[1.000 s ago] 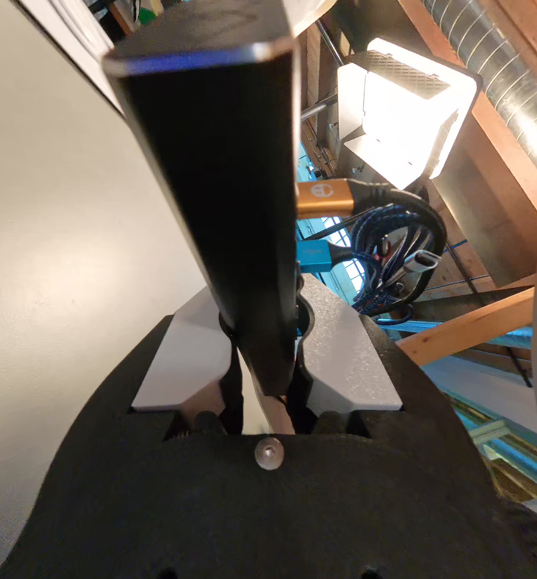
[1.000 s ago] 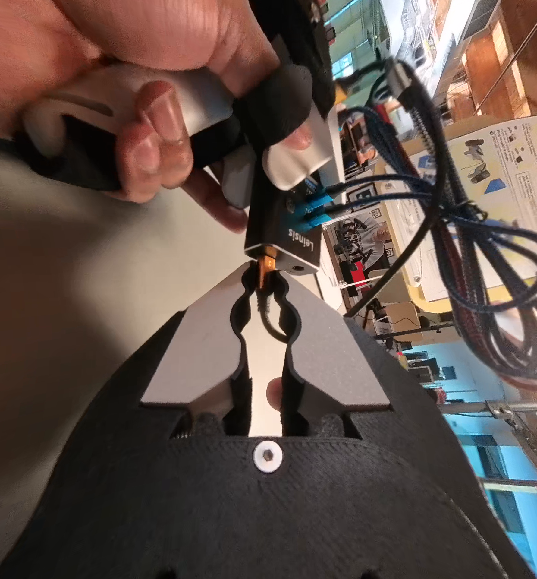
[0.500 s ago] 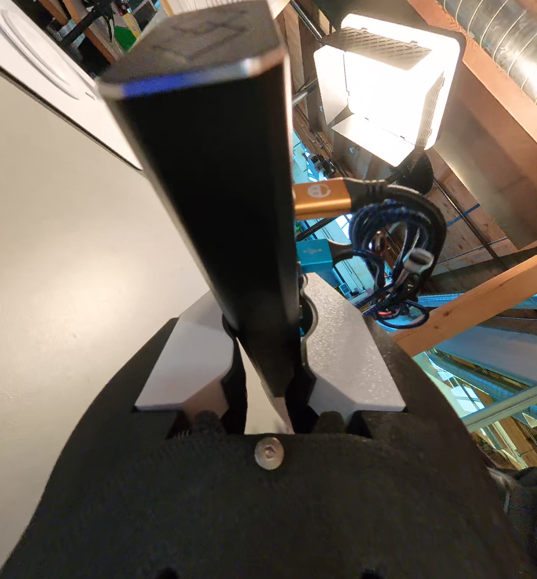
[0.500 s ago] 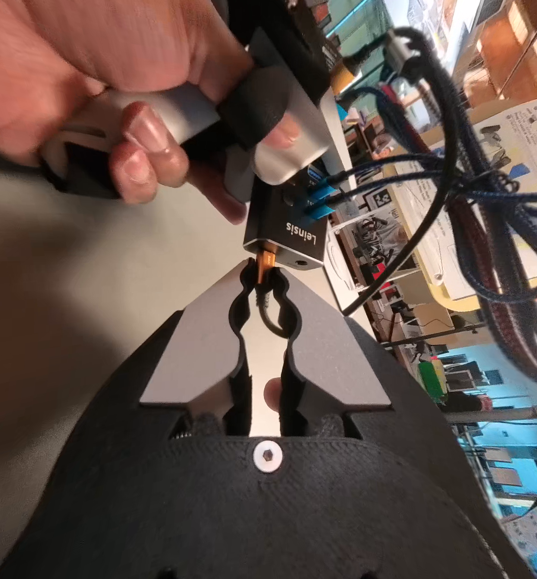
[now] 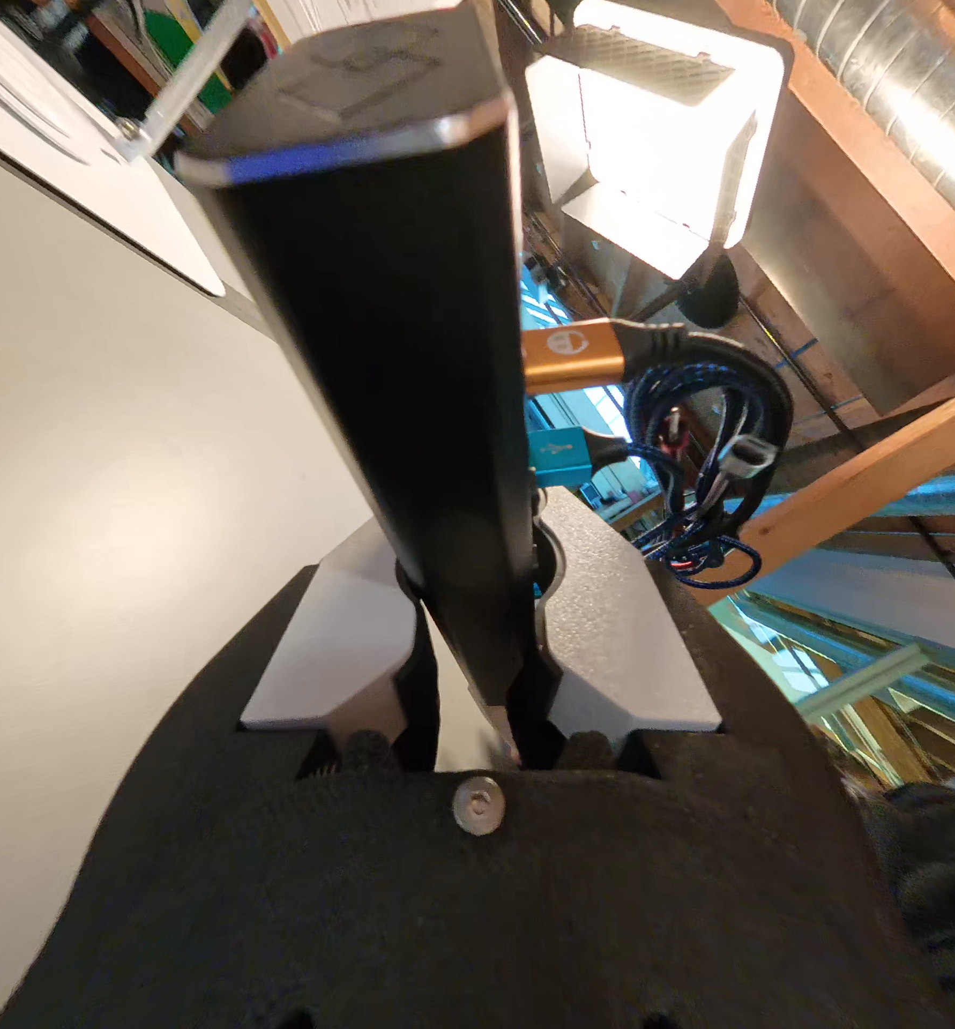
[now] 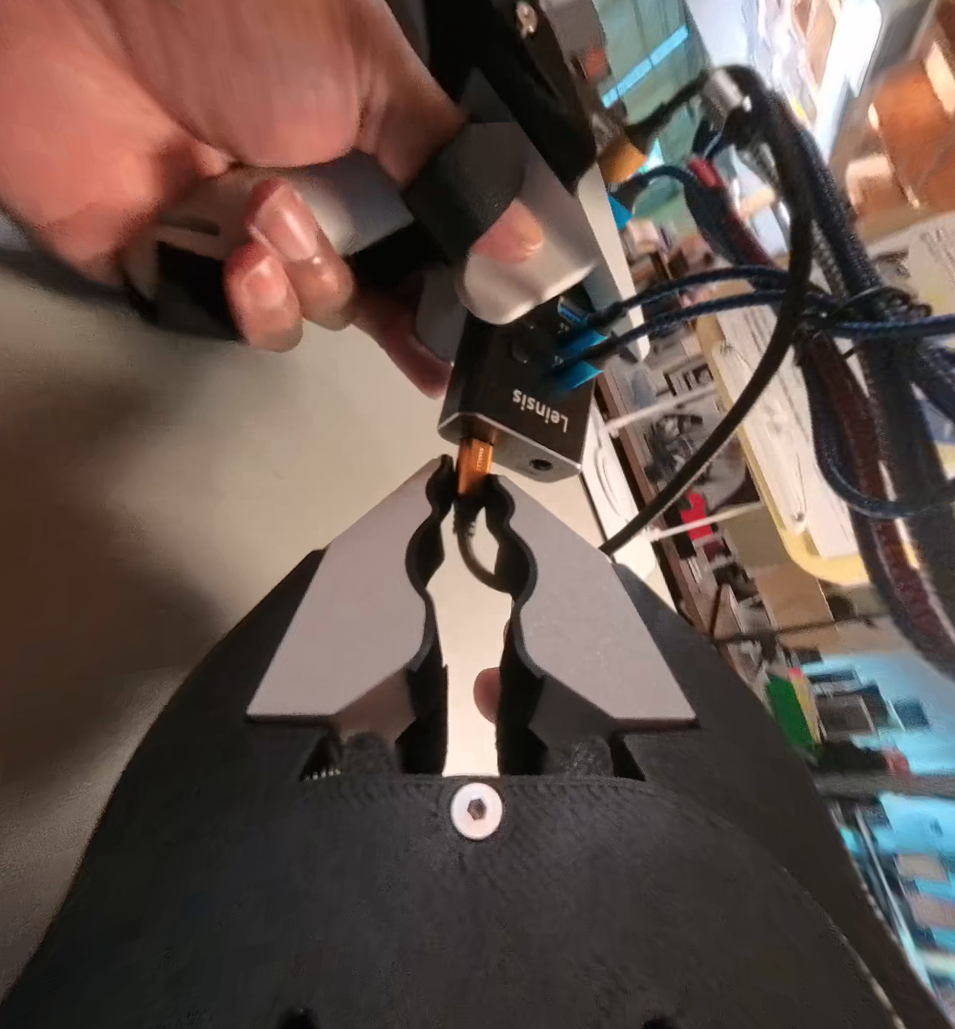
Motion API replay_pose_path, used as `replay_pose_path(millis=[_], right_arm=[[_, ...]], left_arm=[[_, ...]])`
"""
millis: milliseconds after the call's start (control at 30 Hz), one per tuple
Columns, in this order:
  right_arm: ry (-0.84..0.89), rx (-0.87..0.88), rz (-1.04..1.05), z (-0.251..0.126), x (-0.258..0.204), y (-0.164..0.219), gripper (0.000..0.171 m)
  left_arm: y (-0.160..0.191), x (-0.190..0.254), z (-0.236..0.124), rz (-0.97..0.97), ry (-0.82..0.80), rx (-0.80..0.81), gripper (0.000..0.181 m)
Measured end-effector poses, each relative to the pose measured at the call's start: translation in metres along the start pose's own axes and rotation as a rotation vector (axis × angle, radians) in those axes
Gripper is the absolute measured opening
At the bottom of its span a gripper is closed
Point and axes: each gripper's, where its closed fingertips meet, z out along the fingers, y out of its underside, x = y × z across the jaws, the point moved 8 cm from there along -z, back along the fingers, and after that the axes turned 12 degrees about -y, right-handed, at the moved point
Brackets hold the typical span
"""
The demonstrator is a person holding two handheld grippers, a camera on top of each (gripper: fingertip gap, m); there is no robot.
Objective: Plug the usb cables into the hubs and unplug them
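The black hub (image 5: 386, 356) is clamped between the jaws of the left gripper (image 5: 478, 562), as before, an orange plug (image 5: 572, 359) and a blue plug (image 5: 559, 454) seated in its side. The small orange connector (image 6: 474, 465) is pinched by the right gripper (image 6: 472, 490); more of it is now exposed below the hub's end than a second ago.

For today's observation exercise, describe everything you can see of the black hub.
The hub is a long, slim black box with a metallic-looking shell and rounded edges. The left claw is shut on one end, holding it off the table. Orange and blue plugs sit in one side. A small orange plug, pinched by the right claw, sits in its end face beside a small round socket.
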Motion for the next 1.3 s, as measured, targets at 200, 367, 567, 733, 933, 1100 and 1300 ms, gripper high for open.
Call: replay_pose_path(millis=[200, 367, 567, 733, 933, 1100, 1300], right_arm=[[0.046, -0.079, 0.135, -0.002, 0.006, 0.004, 0.013], [0.03, -0.056, 0.157, -0.001, 0.006, 0.0, 0.013], [-0.06, 0.072, 0.014, -0.016, 0.011, 0.012, 0.013], [0.013, -0.003, -0.047, -0.011, -0.008, -0.003, 0.012], [0.065, 0.021, 0.043, -0.026, 0.017, 0.019, 0.012], [-0.072, 0.041, -0.042, -0.014, -0.011, 0.003, 0.012], [-0.161, 0.059, -0.144, -0.017, -0.025, 0.004, 0.015]], left_arm=[[0.002, 0.009, 0.002, 0.087, 0.006, 0.024, 0.034], [-0.001, 0.007, 0.0, 0.083, -0.005, 0.032, 0.034], [0.007, 0.009, 0.005, 0.037, 0.065, -0.032, 0.036], [0.004, 0.002, 0.002, -0.027, 0.044, -0.025, 0.035], [-0.046, -0.014, -0.027, 0.11, -0.087, 0.162, 0.028], [-0.02, -0.013, -0.005, 0.028, -0.065, 0.021, 0.028], [-0.016, -0.016, -0.003, 0.047, -0.114, -0.049, 0.028]])
